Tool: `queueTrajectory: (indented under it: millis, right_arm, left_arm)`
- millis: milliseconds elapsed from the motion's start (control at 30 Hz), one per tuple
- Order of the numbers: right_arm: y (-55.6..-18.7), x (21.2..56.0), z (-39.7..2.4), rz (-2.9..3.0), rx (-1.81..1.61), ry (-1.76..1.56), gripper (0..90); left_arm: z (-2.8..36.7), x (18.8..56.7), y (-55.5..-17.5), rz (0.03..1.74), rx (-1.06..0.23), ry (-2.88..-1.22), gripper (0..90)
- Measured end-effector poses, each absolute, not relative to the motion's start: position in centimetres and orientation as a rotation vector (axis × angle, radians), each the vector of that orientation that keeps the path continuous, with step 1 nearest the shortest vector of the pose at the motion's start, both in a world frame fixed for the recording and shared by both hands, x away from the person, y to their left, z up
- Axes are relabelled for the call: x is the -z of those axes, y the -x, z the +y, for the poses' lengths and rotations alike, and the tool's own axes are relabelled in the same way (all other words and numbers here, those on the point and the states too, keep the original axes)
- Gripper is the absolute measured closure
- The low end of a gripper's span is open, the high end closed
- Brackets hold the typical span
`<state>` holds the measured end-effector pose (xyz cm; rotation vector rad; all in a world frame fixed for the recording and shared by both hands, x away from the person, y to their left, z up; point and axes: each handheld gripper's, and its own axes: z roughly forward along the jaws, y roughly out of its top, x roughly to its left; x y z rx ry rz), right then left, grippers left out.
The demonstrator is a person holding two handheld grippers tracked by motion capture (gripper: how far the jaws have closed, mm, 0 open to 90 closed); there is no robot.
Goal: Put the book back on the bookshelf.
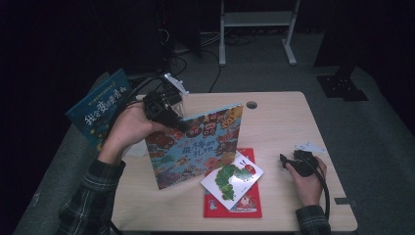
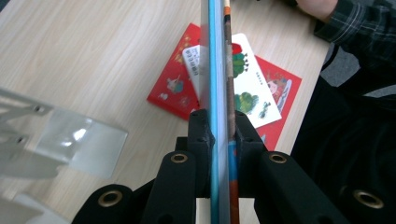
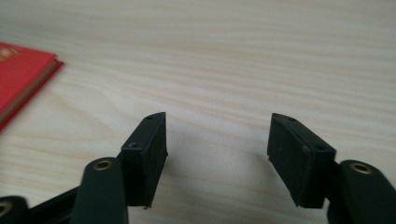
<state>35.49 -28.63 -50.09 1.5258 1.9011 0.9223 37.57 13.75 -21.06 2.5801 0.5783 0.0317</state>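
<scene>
Picture book clamped upright, right jaws spread over bare wood

Jaws of the right gripper (image 3: 217,158) stand wide apart with nothing between them, bare table (image 1: 284,122) ahead. At ten o'clock lies the red book (image 3: 21,77) under a caterpillar book (image 1: 232,178). Farther, the left gripper (image 2: 219,135) pinches the picture book (image 1: 195,144) on edge; its view shows just the book's spine
</scene>
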Motion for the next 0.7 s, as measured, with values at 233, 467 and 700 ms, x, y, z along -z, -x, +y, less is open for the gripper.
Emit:
queueTrajectory:
  millis: [233, 467, 700]
  right_arm:
    - [-35.8, 50.2, -28.7, 1.926, -0.897, -1.546, 32.6]
    - [-35.8, 50.2, -28.7, 1.928, -0.897, -1.546, 31.9]
    - [-35.8, 50.2, -28.7, 1.928, -0.896, -1.542, 31.8]
  left_arm:
    - [16.3, 20.5, -37.3, 0.654, -0.054, -2.577, 80.7]
    - [19.0, 20.5, -37.1, 0.72, -0.067, -2.562, 80.7]
    - [23.1, 20.7, -36.6, 0.802, -0.074, -2.519, 80.7]
